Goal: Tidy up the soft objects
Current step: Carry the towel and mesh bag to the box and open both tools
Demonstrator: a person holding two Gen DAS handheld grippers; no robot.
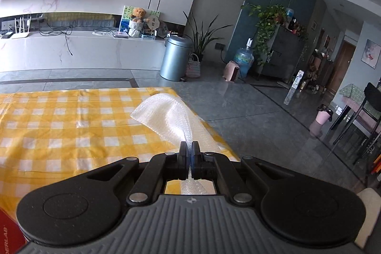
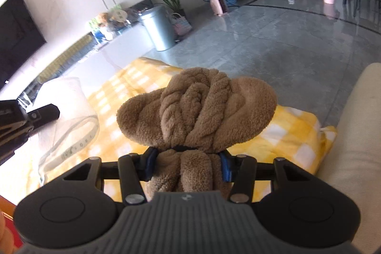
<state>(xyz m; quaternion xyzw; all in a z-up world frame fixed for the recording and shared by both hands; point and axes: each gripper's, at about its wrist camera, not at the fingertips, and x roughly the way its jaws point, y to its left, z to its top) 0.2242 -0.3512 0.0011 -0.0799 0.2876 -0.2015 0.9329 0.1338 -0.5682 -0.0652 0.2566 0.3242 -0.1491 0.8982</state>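
A white mesh bag (image 1: 164, 113) hangs lifted over the table's yellow checked cloth (image 1: 71, 125), and my left gripper (image 1: 189, 146) is shut on its pinched edge. From the right wrist view the same white mesh bag (image 2: 69, 111) droops at the left below the left gripper's finger (image 2: 42, 112). A bunched brown fleece cloth (image 2: 197, 106) bulges out in front of my right gripper (image 2: 188, 154), which is shut on its middle. The fleece is held above the yellow checked cloth (image 2: 285, 135).
The table's right edge drops to grey floor tiles (image 1: 262, 116). A silver bin (image 1: 175, 58) and a small woven basket (image 1: 193, 67) stand beyond the table. A cream cushion (image 2: 352, 135) lies at the right. A red box (image 1: 9, 230) sits at the near left corner.
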